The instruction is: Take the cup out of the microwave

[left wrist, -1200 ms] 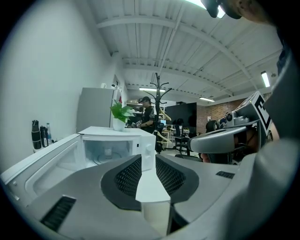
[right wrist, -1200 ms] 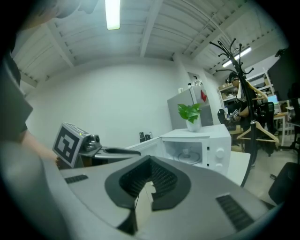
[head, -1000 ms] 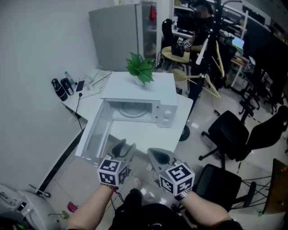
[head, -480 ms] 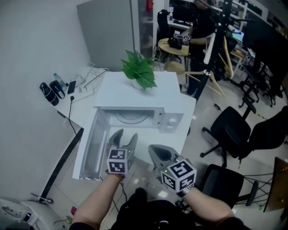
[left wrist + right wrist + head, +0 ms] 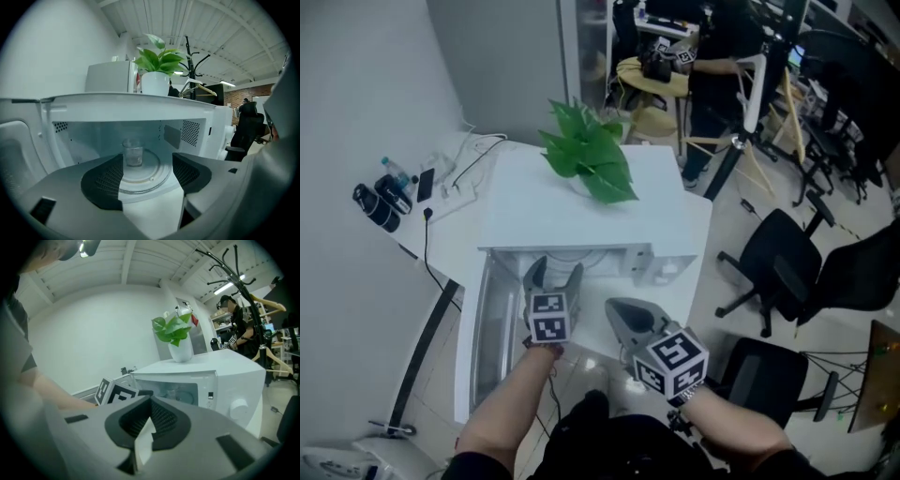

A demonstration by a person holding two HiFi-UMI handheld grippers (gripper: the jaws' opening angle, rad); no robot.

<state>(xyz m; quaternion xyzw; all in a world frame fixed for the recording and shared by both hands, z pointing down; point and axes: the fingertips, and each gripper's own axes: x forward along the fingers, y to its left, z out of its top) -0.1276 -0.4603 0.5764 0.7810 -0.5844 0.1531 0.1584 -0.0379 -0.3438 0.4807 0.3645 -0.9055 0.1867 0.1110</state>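
Presently, item in hand: left gripper, at the mouth of the open microwave, jaws opening wide, with nothing between the pads as yet. Object sought: cup, clear, seemingly glass, standing upright on the turntable inside the cavity. It lies straight ahead of the left gripper and deeper in, a touch left of the line down the middle of the jaws, apart from both pads; its long axis is vertical, so the jaws, which open side to side, should take it across the wall of the cup. By my reading, the reach inward is the step under way and the grasp is not yet made. Right gripper: jaws drawn together to a sliver, holding nothing, standing off to the right of the left gripper before the control panel — the farther of the two from the cup. Door: swung open to the left gripper's left. Above the cavity, on the microwave's top: potted plant. Support: white desk, with cables and bottles at its far left. Room: office floor, swivel chairs to the right, a coat stand beyond, a person seated at the back.
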